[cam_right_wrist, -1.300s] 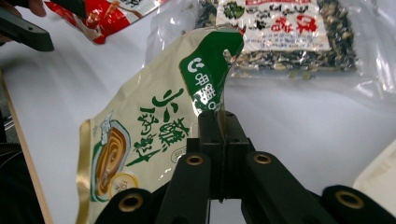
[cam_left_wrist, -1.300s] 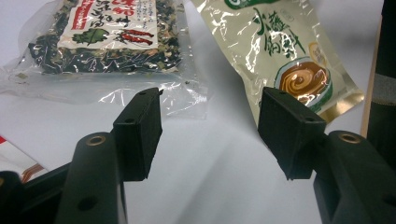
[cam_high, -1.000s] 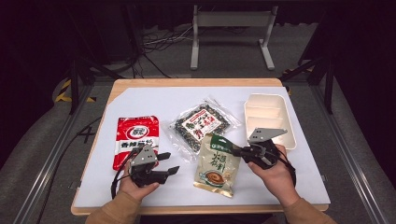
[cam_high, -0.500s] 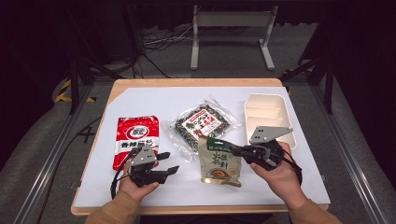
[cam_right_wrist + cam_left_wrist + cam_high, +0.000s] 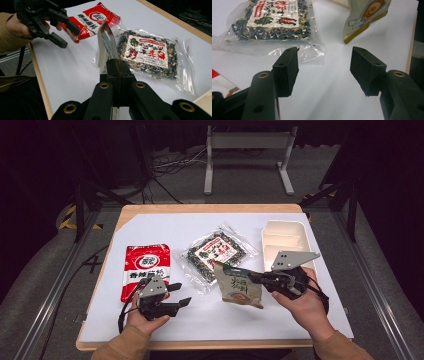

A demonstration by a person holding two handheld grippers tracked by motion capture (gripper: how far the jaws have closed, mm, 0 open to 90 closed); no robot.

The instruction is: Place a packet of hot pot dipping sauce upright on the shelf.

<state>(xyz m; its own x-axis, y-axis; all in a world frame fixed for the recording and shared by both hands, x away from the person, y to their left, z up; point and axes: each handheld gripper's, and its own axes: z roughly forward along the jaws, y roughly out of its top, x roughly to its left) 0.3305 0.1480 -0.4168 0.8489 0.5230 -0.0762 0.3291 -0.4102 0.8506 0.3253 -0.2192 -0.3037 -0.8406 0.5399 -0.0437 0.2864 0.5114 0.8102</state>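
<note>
On the white table sheet (image 5: 280,320) in the high view, a red packet (image 5: 146,271) lies flat at the left, a clear bag of dark dried greens (image 5: 216,254) lies in the middle, and a cream tray (image 5: 286,236) sits at the right edge. The left gripper (image 5: 179,295) is held low near the front edge, just beside the red packet, its jaws spread with nothing between them. The right gripper (image 5: 251,276) pinches the edge of a green and tan pouch (image 5: 239,287), which tilts up off the sheet between the clear bag and the person's right hand (image 5: 302,305).

Along the left gripper view, the two black jaws stand well apart over bare sheet, with the clear bag (image 5: 274,21) ahead and the pouch (image 5: 365,17) raised at the upper right.

Along the right gripper view, the jaws are pressed together on the pouch's thin edge (image 5: 107,47), which rises straight ahead. Beyond it lie the clear bag (image 5: 150,53) and the red packet (image 5: 93,20), and the left gripper (image 5: 68,35) shows at the upper left, open.
</note>
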